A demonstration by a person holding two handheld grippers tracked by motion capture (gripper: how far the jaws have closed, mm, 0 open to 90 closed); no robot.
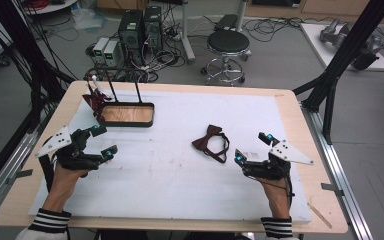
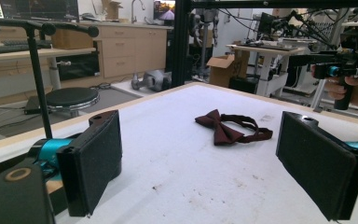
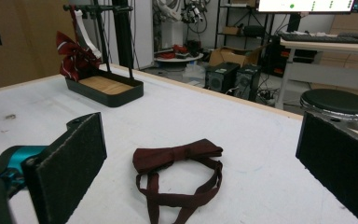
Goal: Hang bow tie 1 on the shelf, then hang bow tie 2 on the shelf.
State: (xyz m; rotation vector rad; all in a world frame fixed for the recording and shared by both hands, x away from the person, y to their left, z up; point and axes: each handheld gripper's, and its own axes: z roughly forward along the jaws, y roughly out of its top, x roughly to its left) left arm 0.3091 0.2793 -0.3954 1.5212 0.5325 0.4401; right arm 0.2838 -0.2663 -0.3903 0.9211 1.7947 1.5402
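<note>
1. Near the middle of the white table mat point(image 1: 180, 165), a little toward the right edge, lies the dark red bow tie point(image 1: 210, 142), flat, its strap curled in a loop toward the person's side.
2. At the far left corner stands a black rack with a wooden tray point(image 1: 128, 114); a second, red patterned tie point(image 1: 94, 100) hangs from its rail.
3. The right gripper point(image 1: 254, 148) is released, jaws spread wide, empty, and sits near the bow tie on its right, not touching it. In the right gripper view the bow tie point(image 3: 179, 172) lies between and just ahead of the two jaws.
4. The left gripper point(image 1: 104, 141) is likewise released and empty, near the left edge, well apart from the bow tie point(image 2: 228, 128).
5. Likely step: the right gripper closes on the bow tie to carry it to the rack.
6. Risks, judged from this layout:
   - Pinching only the thin strap could let the knot dangle and swing, or slip free.
   - Jaws coming down too low could catch the mat along with the fabric.
   - A grip on one wing alone could leave the strap trailing, so it snags on the rack's rail or the hanging tie.
</note>
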